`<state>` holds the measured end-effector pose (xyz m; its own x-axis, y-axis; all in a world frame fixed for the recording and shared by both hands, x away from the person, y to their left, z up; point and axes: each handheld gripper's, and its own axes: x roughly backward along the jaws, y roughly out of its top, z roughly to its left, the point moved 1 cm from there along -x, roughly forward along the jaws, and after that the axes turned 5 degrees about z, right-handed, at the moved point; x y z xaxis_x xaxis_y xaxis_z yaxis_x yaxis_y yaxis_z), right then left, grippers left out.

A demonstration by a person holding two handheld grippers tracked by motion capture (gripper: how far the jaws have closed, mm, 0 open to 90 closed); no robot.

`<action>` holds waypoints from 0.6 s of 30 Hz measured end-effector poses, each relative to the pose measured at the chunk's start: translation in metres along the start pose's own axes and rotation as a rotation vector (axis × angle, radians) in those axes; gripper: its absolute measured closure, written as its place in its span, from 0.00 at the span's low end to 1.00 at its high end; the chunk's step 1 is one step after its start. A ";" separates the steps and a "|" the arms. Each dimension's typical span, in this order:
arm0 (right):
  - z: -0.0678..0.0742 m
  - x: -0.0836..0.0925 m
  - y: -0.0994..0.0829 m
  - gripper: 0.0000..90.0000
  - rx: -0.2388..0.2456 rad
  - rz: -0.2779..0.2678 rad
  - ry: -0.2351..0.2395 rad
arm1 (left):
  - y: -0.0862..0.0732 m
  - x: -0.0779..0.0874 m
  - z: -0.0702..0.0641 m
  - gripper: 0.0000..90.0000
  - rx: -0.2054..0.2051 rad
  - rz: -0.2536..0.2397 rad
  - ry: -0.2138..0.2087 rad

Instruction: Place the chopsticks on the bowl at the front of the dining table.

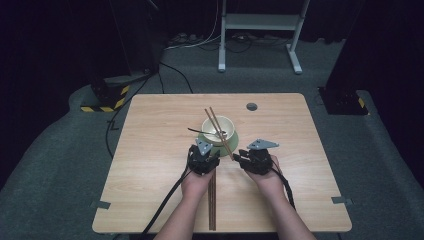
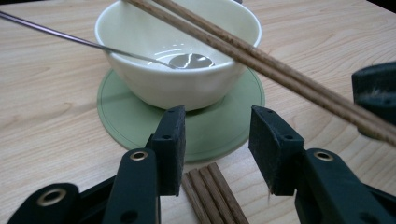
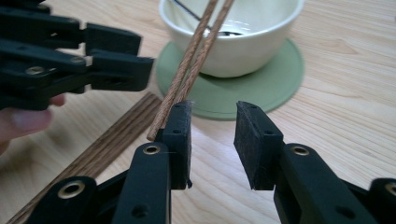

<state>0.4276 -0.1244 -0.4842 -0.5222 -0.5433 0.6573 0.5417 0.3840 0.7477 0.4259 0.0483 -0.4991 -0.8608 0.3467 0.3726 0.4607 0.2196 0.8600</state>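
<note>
Chopsticks point(image 1: 218, 130), a wooden pair, lie slanted across the rim of a cream bowl point(image 1: 218, 126) that sits on a green coaster point(image 1: 231, 141) near the middle of the wooden table point(image 1: 150, 150); seen from the high view, a person's hands hold the left gripper point(image 1: 202, 155) and right gripper point(image 1: 252, 156) just short of the coaster, and a second set of wooden sticks point(image 1: 212, 200) lies flat on the table under the left hand.

From the left gripper view, the left gripper point(image 2: 217, 135) has its jaws apart and empty, aimed at the coaster point(image 2: 219, 130); a metal spoon point(image 2: 187, 60) rests in the bowl point(image 2: 177, 79), its handle running out over the rim; the chopsticks point(image 2: 261, 60) pass overhead.

From the right gripper view, the right gripper point(image 3: 212, 130) is also spread with nothing between its jaws; the chopsticks' near end point(image 3: 187, 74) sits just outside its left jaw, seemingly touching it.

Likely risks: a nudge from that jaw could roll the pair off the rim; a pinch may catch one stick alone; pushing the bowl could tip the spoon out.
</note>
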 end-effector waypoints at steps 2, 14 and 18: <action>0.007 -0.002 0.001 0.73 0.026 0.005 0.004 | 0.003 0.003 0.003 0.62 0.011 -0.005 0.013; 0.013 -0.003 0.003 0.73 0.030 -0.040 -0.085 | 0.005 -0.005 0.003 0.63 0.008 -0.007 0.018; 0.015 -0.002 0.003 0.73 0.020 -0.070 -0.074 | 0.007 -0.006 0.003 0.63 0.042 -0.035 0.023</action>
<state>0.4205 -0.1105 -0.4821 -0.6058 -0.5129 0.6082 0.4897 0.3622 0.7931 0.4348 0.0504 -0.4963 -0.8809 0.3176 0.3508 0.4387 0.2697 0.8572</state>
